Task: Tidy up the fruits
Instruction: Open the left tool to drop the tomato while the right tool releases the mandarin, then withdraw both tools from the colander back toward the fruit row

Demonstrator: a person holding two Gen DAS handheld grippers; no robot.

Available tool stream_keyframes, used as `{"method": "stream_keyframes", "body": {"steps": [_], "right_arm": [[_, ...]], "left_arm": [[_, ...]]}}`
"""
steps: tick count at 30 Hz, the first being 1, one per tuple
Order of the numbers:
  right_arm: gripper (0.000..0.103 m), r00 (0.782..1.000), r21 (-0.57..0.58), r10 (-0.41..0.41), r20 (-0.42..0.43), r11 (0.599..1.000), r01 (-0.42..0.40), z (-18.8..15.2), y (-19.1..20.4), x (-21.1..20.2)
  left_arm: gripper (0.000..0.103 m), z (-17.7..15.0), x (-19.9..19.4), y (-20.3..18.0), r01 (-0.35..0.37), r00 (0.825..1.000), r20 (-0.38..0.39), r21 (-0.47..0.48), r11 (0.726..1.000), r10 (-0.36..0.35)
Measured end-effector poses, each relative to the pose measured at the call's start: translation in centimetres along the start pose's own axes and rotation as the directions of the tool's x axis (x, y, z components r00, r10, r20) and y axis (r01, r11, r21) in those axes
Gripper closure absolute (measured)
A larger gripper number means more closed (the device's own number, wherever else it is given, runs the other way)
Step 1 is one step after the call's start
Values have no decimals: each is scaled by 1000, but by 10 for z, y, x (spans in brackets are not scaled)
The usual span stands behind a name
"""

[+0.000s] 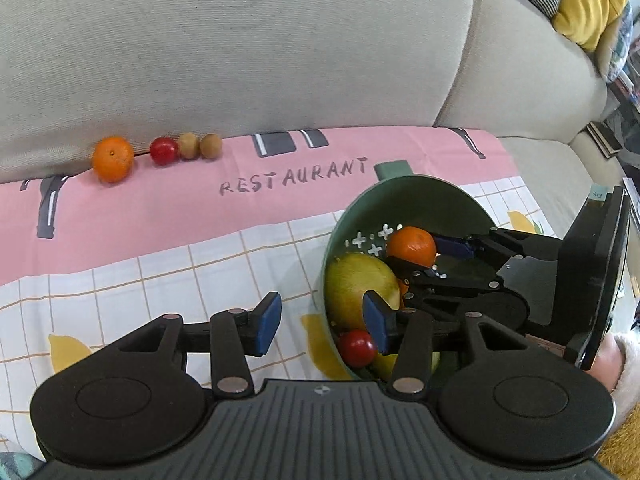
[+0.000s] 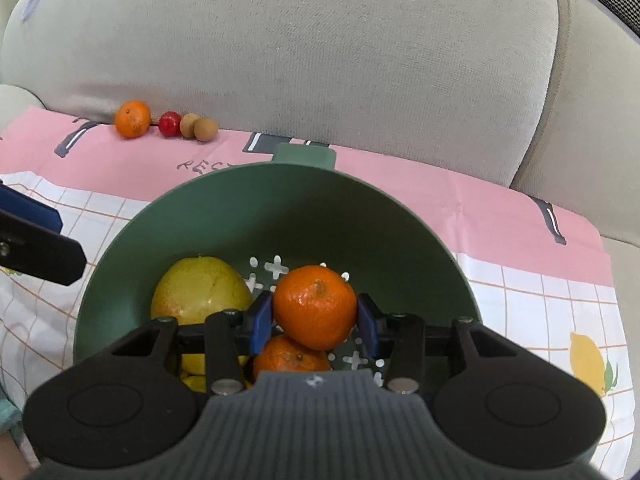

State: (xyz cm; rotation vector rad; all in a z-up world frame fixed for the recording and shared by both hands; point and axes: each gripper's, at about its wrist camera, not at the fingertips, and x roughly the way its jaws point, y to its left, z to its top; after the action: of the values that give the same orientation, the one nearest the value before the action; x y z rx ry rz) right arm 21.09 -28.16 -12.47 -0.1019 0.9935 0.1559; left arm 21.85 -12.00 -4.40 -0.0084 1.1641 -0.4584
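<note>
Right tool clamping orange

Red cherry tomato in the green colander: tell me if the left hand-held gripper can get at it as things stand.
Probably yes. The left hand-held gripper is open and empty just above the red cherry tomato, which lies uncovered beside the colander's rim; the large yellow-green fruit crowds it.

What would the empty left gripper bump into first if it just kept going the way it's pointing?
Probably the green bowl. The left gripper is open and empty, straddling the bowl's near rim, with one blue pad over the checked cloth and the other over the big yellow-green fruit. Depth is hard to judge, so the rim is my best guess.
</note>
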Motion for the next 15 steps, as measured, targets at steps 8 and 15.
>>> {"method": "stream_keyframes", "body": {"steps": [8, 15], "right_arm": [[61, 999, -10, -25, -22, 1000, 24, 3, 7, 4], [36, 997, -5, -65, 37, 998, 65, 11, 13, -22]], "left_arm": [[47, -3, -10, 11, 5, 1000, 23, -30, 1000, -4], [47, -8, -26, 16, -3, 998, 58, -39, 999, 5]]}}
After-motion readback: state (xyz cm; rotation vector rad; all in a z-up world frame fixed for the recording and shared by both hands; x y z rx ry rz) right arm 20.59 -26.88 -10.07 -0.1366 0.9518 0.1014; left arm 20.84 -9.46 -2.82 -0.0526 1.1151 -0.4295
